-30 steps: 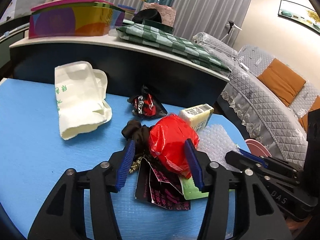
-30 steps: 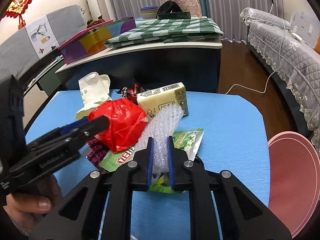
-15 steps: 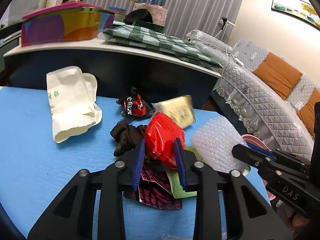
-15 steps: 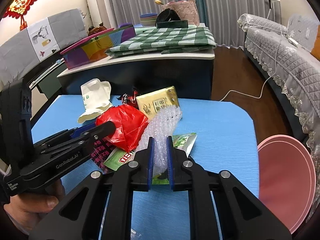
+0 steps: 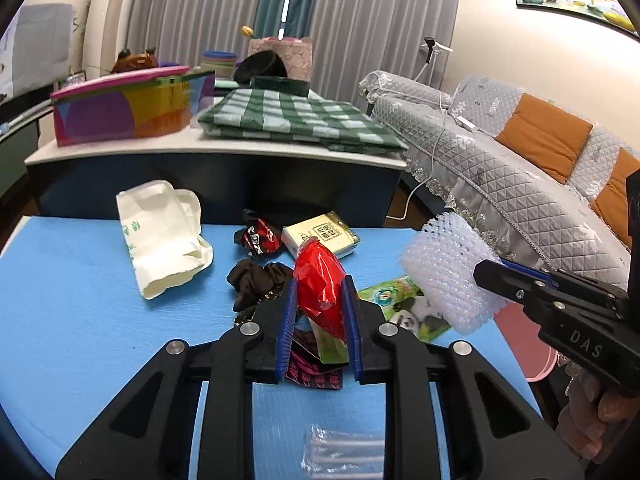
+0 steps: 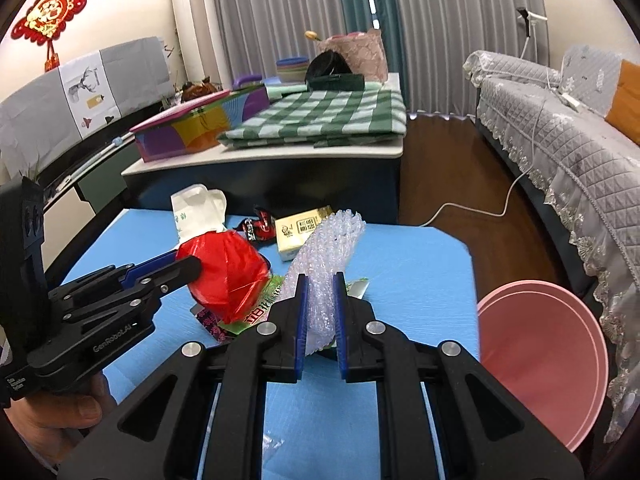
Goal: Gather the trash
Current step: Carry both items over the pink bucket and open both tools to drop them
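Observation:
My left gripper (image 5: pixel 319 292) is shut on a red plastic bag (image 5: pixel 320 284) and holds it above the blue table (image 5: pixel 80 312). My right gripper (image 6: pixel 319 284) is shut on a roll of bubble wrap (image 6: pixel 332 240), lifted off the table; the roll also shows in the left wrist view (image 5: pixel 448 276). The red bag shows at the left of the right wrist view (image 6: pixel 228 276). On the table lie a white paper bag (image 5: pixel 160 236), a black and red wrapper (image 5: pixel 258 236), a yellow box (image 5: pixel 320 234), a black scrunchie (image 5: pixel 256 280), a green panda wrapper (image 5: pixel 400 304) and a dark pink wrapper (image 5: pixel 316 372).
A pink bin (image 6: pixel 540 360) stands on the floor right of the table. A clear plastic packet (image 5: pixel 344 452) lies at the near table edge. A dark counter (image 6: pixel 280 168) with a checked cloth stands behind. A covered sofa (image 6: pixel 560 140) is at the right.
My left gripper closed on the red bag and lifted it. My right gripper rose with the bubble wrap. The yellow box shifted and lies flat further back.

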